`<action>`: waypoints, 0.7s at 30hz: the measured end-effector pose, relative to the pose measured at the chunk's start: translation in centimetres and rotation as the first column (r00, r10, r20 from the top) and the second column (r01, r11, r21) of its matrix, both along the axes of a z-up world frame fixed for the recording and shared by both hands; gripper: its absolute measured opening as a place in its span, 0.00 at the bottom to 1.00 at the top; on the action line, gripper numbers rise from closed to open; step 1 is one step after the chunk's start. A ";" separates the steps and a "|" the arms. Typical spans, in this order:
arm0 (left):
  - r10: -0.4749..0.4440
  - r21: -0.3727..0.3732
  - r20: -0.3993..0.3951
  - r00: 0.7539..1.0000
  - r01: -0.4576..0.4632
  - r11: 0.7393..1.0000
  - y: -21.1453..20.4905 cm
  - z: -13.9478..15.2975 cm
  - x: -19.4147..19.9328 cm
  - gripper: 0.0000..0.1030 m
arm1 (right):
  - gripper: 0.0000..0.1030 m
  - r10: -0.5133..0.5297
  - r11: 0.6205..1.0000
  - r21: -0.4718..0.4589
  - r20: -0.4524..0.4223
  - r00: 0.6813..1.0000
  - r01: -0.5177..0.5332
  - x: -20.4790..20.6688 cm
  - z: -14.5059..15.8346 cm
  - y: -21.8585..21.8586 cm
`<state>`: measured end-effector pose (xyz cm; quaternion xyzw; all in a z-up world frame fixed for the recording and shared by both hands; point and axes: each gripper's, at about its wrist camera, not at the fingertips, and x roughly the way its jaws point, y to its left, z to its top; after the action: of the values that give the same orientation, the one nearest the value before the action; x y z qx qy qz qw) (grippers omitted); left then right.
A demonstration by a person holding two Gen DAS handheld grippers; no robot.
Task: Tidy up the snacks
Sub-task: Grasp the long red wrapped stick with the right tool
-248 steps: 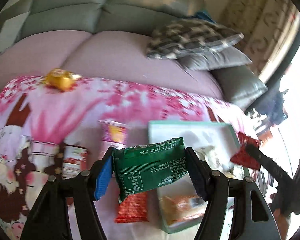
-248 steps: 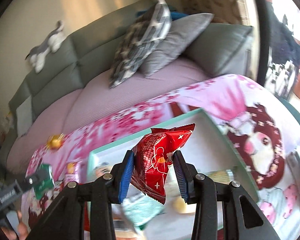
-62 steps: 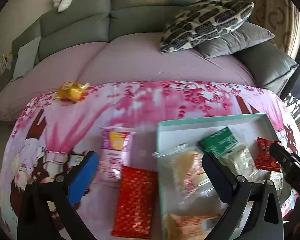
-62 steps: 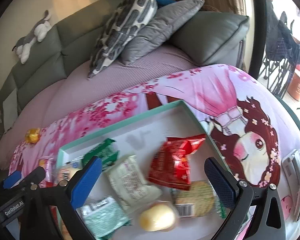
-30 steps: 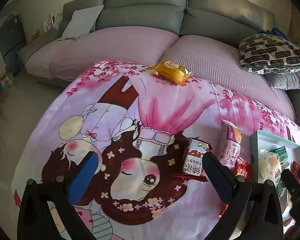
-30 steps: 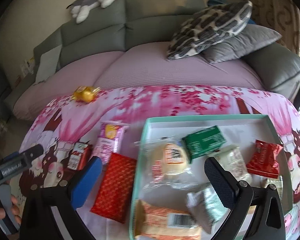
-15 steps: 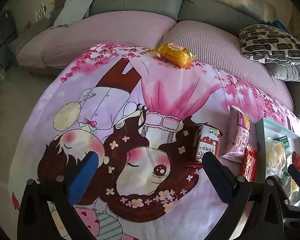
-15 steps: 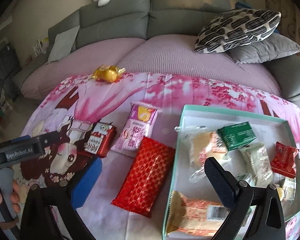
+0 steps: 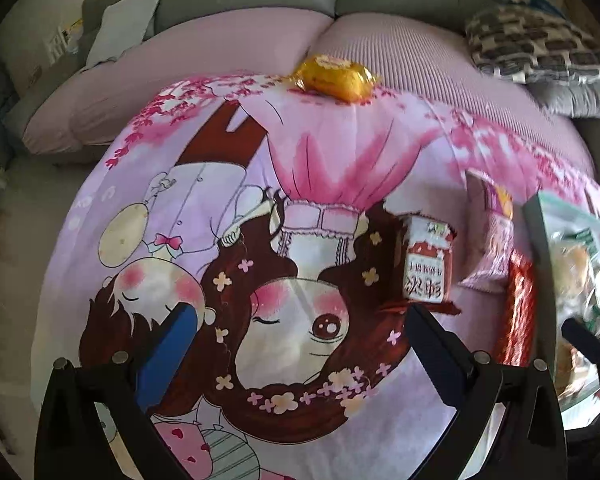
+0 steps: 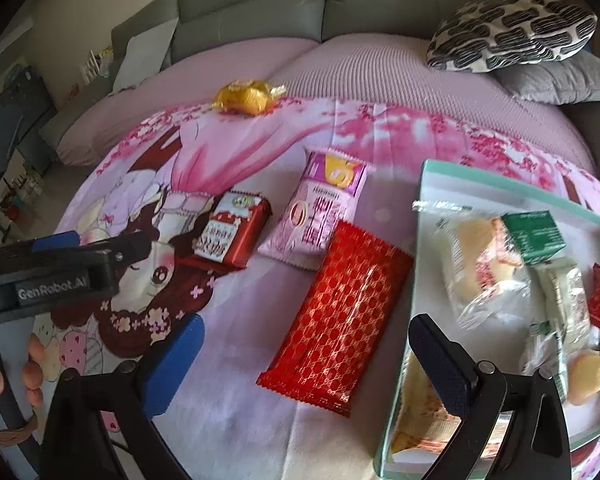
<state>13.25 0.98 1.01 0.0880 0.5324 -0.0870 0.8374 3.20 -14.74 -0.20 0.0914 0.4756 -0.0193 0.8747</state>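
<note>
A teal-rimmed tray (image 10: 516,190) on the right holds several snacks, among them a green packet (image 10: 534,237) and a clear-wrapped cake (image 10: 480,264). Outside it lie a long red packet (image 10: 340,316), a pink packet (image 10: 324,210), a small red-and-white packet (image 10: 232,236) and a yellow wrapped snack (image 10: 246,98) at the cloth's far edge. My right gripper (image 10: 304,356) is open and empty above the long red packet. My left gripper (image 9: 300,352) is open and empty over the cartoon cloth, with the red-and-white packet (image 9: 426,260) just ahead of its right finger.
The table carries a pink cartoon-print cloth (image 9: 228,208). Behind it stands a grey sofa (image 10: 260,4) with pink seat covers and a patterned pillow (image 10: 512,28). The floor drops away at the left (image 9: 16,240). The left gripper also shows in the right wrist view (image 10: 72,268).
Both grippers let go of their packets into the tray, then swung left. The left one has come lower toward the cloth near the red-and-white packet; the right one now hovers over the long red packet.
</note>
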 end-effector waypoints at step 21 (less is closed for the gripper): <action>0.007 0.007 -0.011 1.000 -0.007 1.000 0.7 -0.3 0.3 1.00 | 1.00 0.002 1.000 0.025 -0.025 1.000 -0.001 0.3 -0.7 0.2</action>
<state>13.57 1.66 0.67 0.0888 0.5376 -0.0827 0.8344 3.50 -14.56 -0.86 0.1018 0.4867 -0.0137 0.8675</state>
